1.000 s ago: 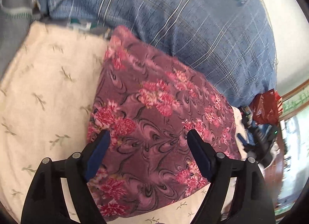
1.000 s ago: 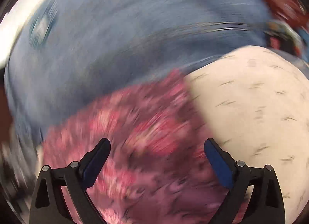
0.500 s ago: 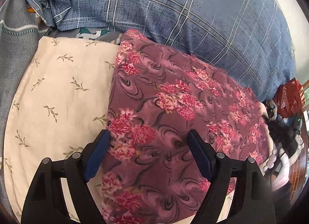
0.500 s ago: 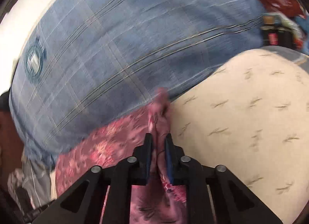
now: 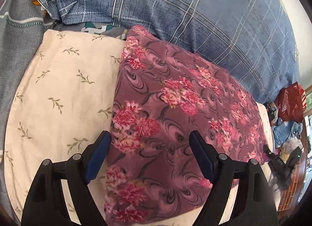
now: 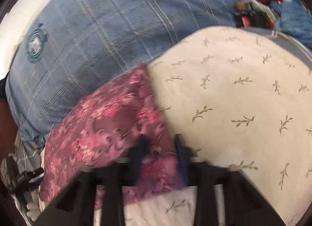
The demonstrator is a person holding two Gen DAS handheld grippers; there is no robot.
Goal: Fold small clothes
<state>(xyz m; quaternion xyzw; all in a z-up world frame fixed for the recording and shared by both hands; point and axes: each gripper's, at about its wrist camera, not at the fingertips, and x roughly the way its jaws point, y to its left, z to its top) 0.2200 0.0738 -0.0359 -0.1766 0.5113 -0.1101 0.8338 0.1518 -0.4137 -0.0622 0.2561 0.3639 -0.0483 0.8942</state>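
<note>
While the floral garment (image 5: pixel 175 120) lies spread on the cream leaf-print sheet (image 5: pixel 58 93) of the bed, its long axis runs on a slant from the near edge by the left hand-held gripper (image 5: pixel 150 153) toward the far end beside the blue plaid quilt (image 5: pixel 195 21). The left hand-held gripper hangs over the garment's near end with its jaws spread wide, nothing between the pads. The right hand-held gripper (image 6: pixel 159 148) is clenched on the garment (image 6: pixel 109 128) at its edge next to the sheet (image 6: pixel 234 99), a pinch of cloth bunched between its blurred fingers. So the right one already has the cloth, while the left is merely above it. Judging by this, a fold would carry the pinched edge across the garment's width, toward the quilt side, with the left end free to pin or lift the near end.
</note>
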